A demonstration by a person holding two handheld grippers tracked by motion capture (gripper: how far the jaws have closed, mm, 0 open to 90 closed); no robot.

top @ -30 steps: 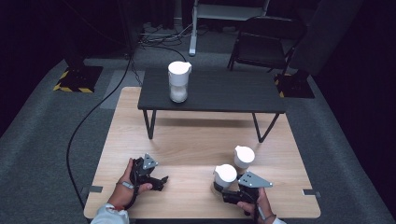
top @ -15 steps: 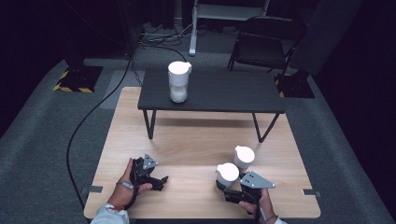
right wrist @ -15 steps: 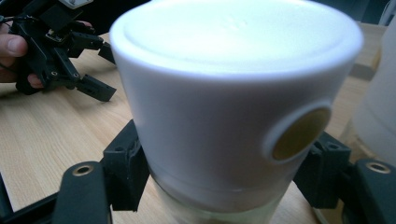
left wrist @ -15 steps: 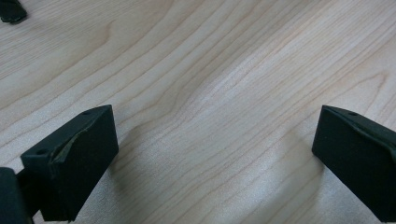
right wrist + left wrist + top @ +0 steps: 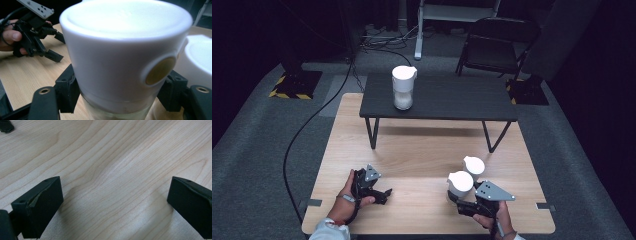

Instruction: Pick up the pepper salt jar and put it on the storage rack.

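My right gripper (image 5: pixel 456 196) is shut on a white-lidded jar (image 5: pixel 460 181) near the wooden table's front right. In the right gripper view the jar (image 5: pixel 125 50) stands upright. Its lid bears a round tan button, and the black pads (image 5: pixel 66 91) press its clear body from both sides. A second white-lidded jar (image 5: pixel 473 166) stands just behind and to the right, also at the edge of the right gripper view (image 5: pixel 197 62). My left gripper (image 5: pixel 384 194) rests at the front left, jaws wide open over bare wood (image 5: pixel 115 202).
A low black table (image 5: pixel 462 100) stands across the back of the wooden table (image 5: pixel 422 150), with a third white-lidded jar (image 5: pixel 404 87) on its left part. A black cable (image 5: pixel 307 130) runs off the left side. A chair (image 5: pixel 497 45) stands behind.
My right gripper has lifted its jar a little and edged it toward the second jar. The left gripper has stayed where it was.
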